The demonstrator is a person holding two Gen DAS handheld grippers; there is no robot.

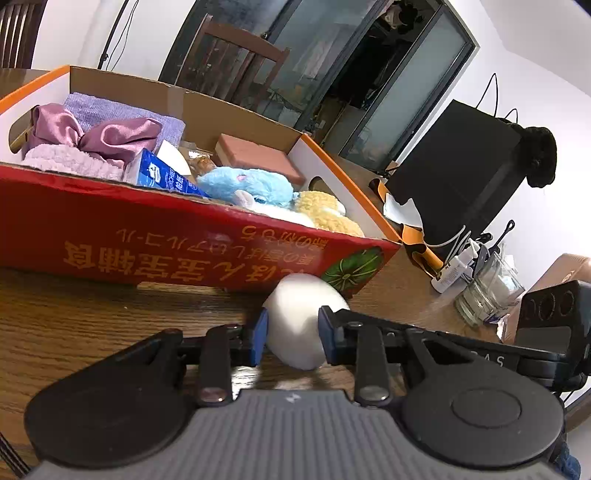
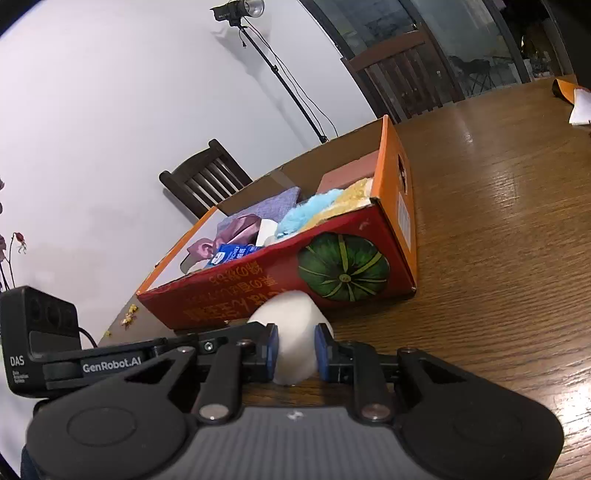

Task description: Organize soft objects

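Left tool (image 1: pixel 291 338) clamped on white soft lump (image 1: pixel 303 317) lying on bench (image 1: pixel 92 306). Right tool (image 2: pixel 295 350) clamped on it too (image 2: pixel 291 328). Red box (image 1: pixel 177 243) just behind.

White walls (image 2: pixel 110 110), dark chairs (image 2: pixel 207 181)

— Somebody's dining room, is it?
— Looks so. Wooden tabletop (image 2: pixel 498 229) lower right, dark slatted chairs (image 2: pixel 207 177) against the white wall, glass sliding doors (image 1: pixel 369 85) at the top of the frame.
— And that studio light on a stand (image 2: pixel 236 11), upper middle?
— Set up for filming at home.
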